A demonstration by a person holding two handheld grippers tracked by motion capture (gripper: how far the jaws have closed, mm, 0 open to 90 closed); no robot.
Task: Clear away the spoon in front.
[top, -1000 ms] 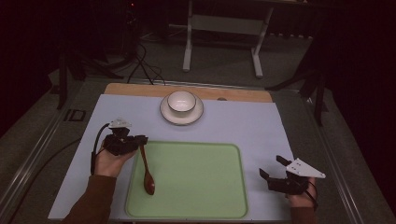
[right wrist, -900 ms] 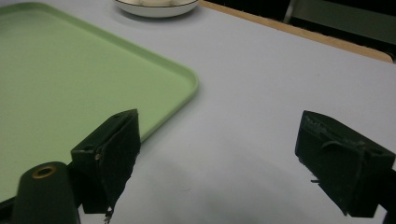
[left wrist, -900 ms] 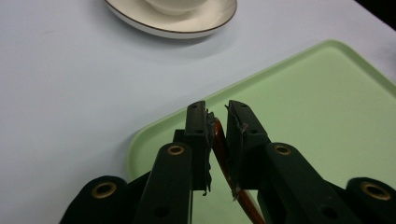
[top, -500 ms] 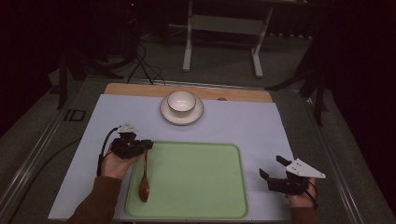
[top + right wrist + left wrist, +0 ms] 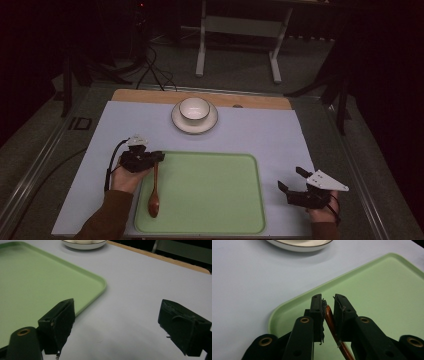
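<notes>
Spoon point(image 5: 154, 192) lies lengthwise along tray's point(image 5: 210, 227) left edge, handle end pinched in your left gripper point(image 5: 158, 157), bowl end toward you; right gripper point(image 5: 291, 179) gapes empty, well apart.

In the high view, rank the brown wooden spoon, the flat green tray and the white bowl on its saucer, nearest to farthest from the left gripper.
1. Brown wooden spoon: handle between the left gripper's jaws.
2. Flat green tray: beneath, extending right.
3. White bowl on its saucer: far side, centre.

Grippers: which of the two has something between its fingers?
The left gripper: its fingers flank the brown wooden spoon's handle over the green tray. The right gripper is open.
</notes>
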